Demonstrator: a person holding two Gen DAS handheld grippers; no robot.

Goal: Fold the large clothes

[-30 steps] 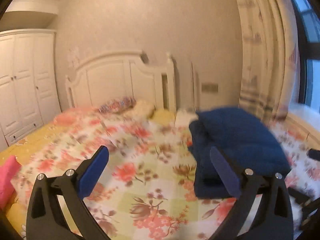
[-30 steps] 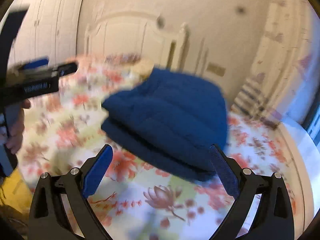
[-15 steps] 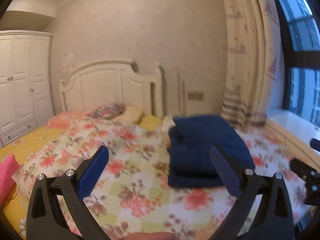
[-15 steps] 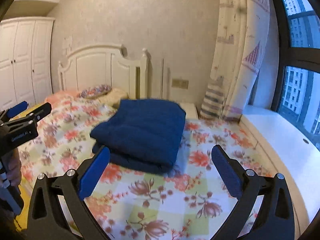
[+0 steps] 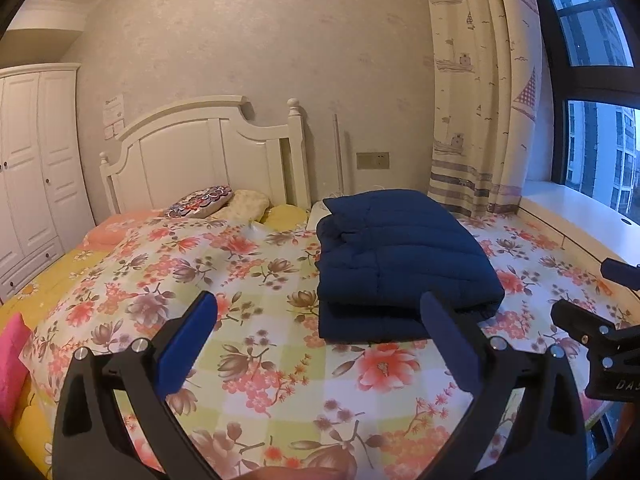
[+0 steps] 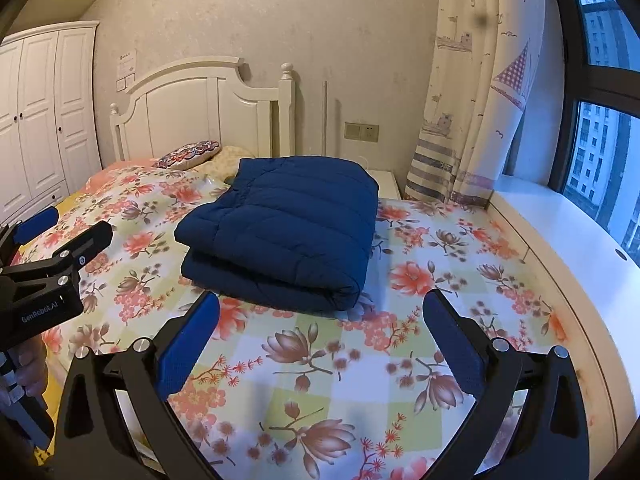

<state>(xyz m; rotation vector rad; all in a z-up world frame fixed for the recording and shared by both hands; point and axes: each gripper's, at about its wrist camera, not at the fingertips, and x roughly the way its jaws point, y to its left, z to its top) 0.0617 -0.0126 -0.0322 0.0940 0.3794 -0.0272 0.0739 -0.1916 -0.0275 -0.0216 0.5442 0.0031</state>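
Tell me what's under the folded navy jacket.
The navy jacket lies directly on the floral bedspread, which shows all around it. Whatever sits beneath its folded layers is covered and cannot be seen.

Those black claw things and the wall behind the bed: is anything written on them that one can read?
"GenRobot.AI": white print on the side of the left claw, seen from the right wrist view.
"DAS": cut off at the picture's edge, on the right claw, seen from the left wrist view.
Paper notice on the wall beside the headboard: too small to read.
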